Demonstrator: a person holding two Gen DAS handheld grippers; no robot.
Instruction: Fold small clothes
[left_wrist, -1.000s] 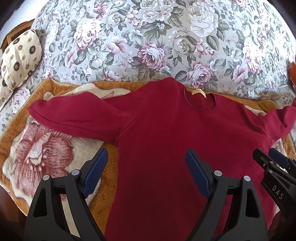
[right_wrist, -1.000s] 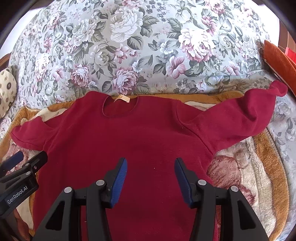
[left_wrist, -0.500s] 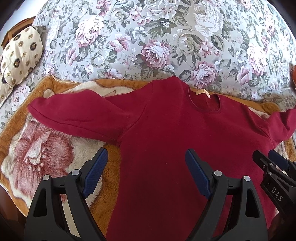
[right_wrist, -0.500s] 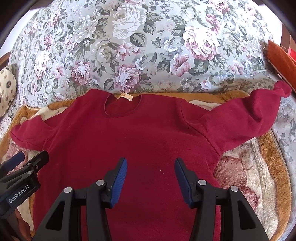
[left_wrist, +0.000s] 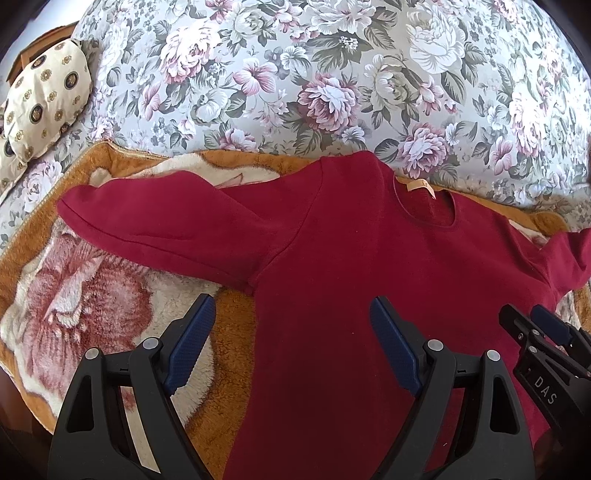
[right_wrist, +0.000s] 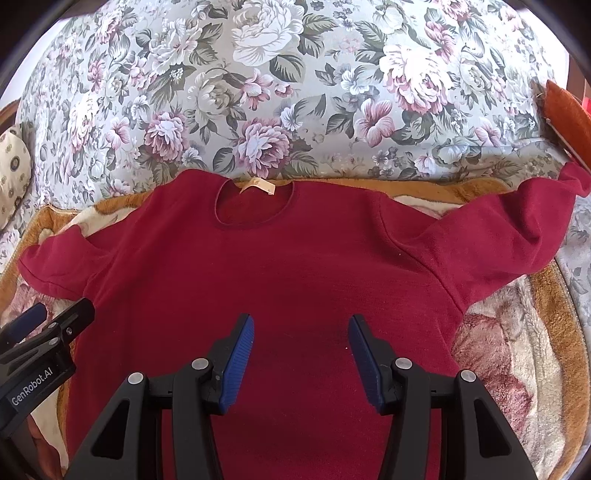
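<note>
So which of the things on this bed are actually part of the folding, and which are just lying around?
Part of the job:
- red sweater, spread flat with both sleeves out
- left gripper, open above it
- right gripper, open above it

Just lying about:
- fleece blanket under the sweater
- floral bedspread
- patterned cushion
- orange fabric at the far right edge

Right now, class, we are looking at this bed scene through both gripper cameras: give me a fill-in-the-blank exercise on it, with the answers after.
1. The sweater spread on the blanket is dark ____.
2. Both sleeves lie stretched ____ from the body, not folded in.
3. The left gripper and the right gripper both have their jaws ____, holding nothing.
4. The bedspread is printed with ____.

Answers: red; out; open; flowers
</note>
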